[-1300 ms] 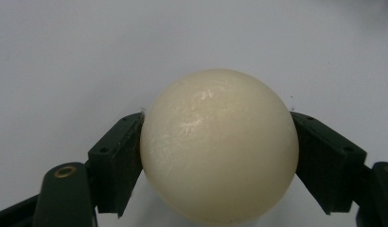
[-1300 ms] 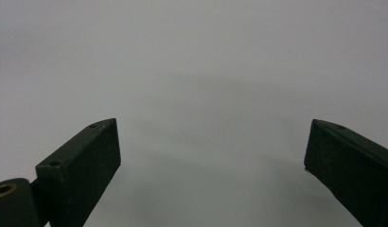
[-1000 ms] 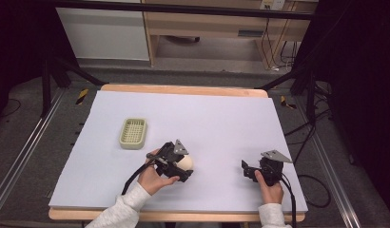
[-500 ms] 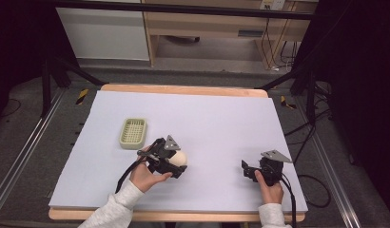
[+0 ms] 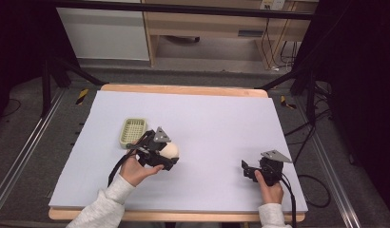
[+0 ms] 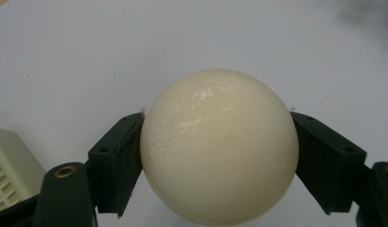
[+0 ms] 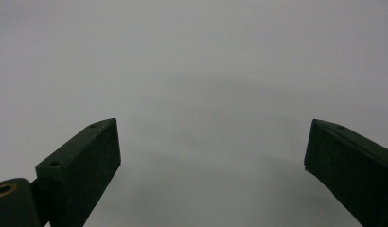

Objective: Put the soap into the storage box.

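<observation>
- The left gripper (image 5: 168, 156) has its two black jaws pressed against either side of a cream-white egg (image 5: 171, 151), and the egg bulges out well beyond them.
- Seen up close in the left gripper view, the egg (image 6: 218, 146) is glossy and smooth, with the pale table surface behind it and no contact with that surface that I can make out.
- From the high view the egg sits over the left-centre of the white table (image 5: 212, 118), just to the right of a small pale green slotted basket (image 5: 133, 131).
- A corner of that basket (image 6: 12, 165) also pokes in at the lower left of the left gripper view, close beside the jaw there.
- The person's left hand (image 5: 136, 168) grips the tool from behind, a light sleeve (image 5: 105, 204) running down to the near edge.
- The right gripper (image 5: 245, 168) is well apart from the egg, near the table's front right, held by the right hand (image 5: 269, 187).
- Its jaws stand wide apart with nothing between them; the right gripper view (image 7: 211, 161) shows bare table surface in the gap.
</observation>
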`<state>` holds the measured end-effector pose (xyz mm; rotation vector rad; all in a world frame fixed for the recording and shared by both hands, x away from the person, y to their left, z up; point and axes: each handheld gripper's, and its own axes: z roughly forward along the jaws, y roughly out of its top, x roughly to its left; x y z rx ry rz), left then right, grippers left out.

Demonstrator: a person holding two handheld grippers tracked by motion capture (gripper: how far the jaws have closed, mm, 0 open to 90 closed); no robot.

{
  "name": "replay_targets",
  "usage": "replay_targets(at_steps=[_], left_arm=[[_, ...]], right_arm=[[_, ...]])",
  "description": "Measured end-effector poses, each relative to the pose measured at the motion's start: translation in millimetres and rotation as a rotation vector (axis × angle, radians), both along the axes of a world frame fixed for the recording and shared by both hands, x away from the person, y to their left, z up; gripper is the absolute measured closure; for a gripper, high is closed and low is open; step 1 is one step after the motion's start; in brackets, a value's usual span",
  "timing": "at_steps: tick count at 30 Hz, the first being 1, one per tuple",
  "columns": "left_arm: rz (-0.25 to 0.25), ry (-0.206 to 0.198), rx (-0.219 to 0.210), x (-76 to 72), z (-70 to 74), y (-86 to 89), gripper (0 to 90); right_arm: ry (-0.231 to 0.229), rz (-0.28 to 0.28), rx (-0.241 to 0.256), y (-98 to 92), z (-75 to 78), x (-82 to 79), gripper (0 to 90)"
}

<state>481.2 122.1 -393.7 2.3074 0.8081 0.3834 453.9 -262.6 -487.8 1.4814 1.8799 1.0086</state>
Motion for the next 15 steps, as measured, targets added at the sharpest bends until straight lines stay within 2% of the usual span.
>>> replay_targets(at_steps=[15], left_arm=[[0.041,-0.007,-0.005,9.3,10.6,19.0,22.9]], right_arm=[[0.001,0.002,0.002,-0.2,0.0,0.1,4.8]])
